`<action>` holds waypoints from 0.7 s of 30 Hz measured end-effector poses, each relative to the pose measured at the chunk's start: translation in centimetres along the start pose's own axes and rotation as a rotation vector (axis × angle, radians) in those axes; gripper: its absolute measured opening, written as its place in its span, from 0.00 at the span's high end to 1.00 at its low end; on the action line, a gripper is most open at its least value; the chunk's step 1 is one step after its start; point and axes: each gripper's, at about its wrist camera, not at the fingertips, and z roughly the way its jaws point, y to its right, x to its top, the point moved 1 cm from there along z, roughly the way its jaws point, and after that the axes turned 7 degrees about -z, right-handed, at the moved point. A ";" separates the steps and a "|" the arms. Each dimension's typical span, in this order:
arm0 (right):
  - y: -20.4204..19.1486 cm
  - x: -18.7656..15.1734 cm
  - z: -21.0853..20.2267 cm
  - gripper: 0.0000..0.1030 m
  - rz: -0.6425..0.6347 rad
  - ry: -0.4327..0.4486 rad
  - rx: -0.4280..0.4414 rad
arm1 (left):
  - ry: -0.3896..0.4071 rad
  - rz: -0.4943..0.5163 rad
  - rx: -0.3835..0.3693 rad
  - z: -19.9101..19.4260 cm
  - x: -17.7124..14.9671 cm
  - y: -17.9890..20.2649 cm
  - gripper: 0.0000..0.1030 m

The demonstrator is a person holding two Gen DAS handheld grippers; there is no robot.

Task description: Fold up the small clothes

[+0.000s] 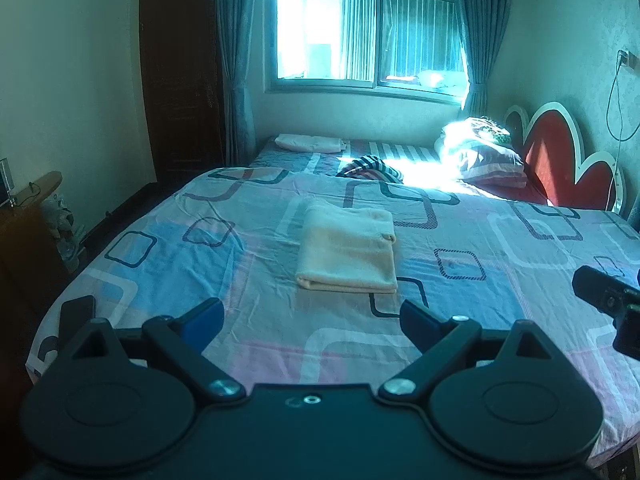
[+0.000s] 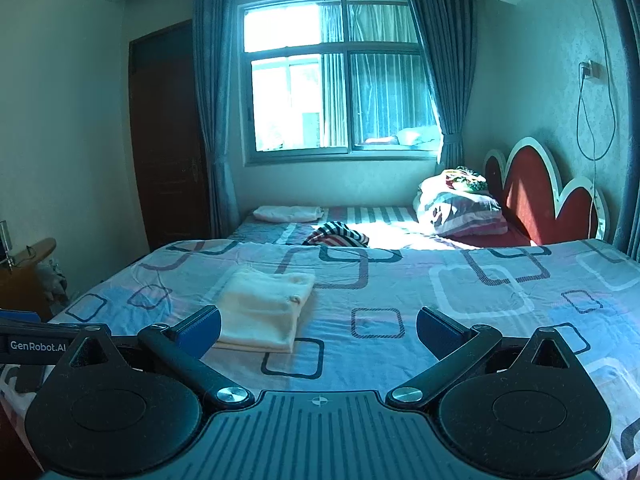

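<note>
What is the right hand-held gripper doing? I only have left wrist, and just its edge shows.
Observer: The right hand-held gripper is open, with nothing between its fingers.
Operator: Where is the garment relative to it?
Observer: The folded cream garment lies on the bed sheet, ahead and left of centre, partly behind the left finger.
Operator: Is mine visible there?
Observer: Only at the left edge: a GenRobot.AI label on the left hand-held gripper.

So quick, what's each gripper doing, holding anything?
Left gripper: jaws open, holding nothing.
Right gripper: jaws open, holding nothing.
</note>
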 end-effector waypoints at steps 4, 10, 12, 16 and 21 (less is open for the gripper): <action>-0.4 0.1 -0.1 0.00 -0.016 0.004 0.013 | 0.013 0.000 0.001 -0.7 -0.1 -0.2 0.08; -0.5 0.0 0.1 0.00 -0.023 0.001 0.008 | 0.026 0.007 0.027 -1.0 -0.2 -0.3 0.08; -0.3 -0.1 0.3 0.00 -0.024 -0.002 0.003 | 0.026 0.005 0.027 -1.0 -0.2 -0.4 0.08; -0.3 -0.4 0.6 0.00 -0.029 -0.015 0.003 | 0.028 0.004 0.024 -1.2 -0.1 -0.4 0.08; -0.2 -0.4 0.9 0.00 -0.018 -0.025 0.016 | 0.029 0.009 0.026 -1.0 0.1 -0.3 0.08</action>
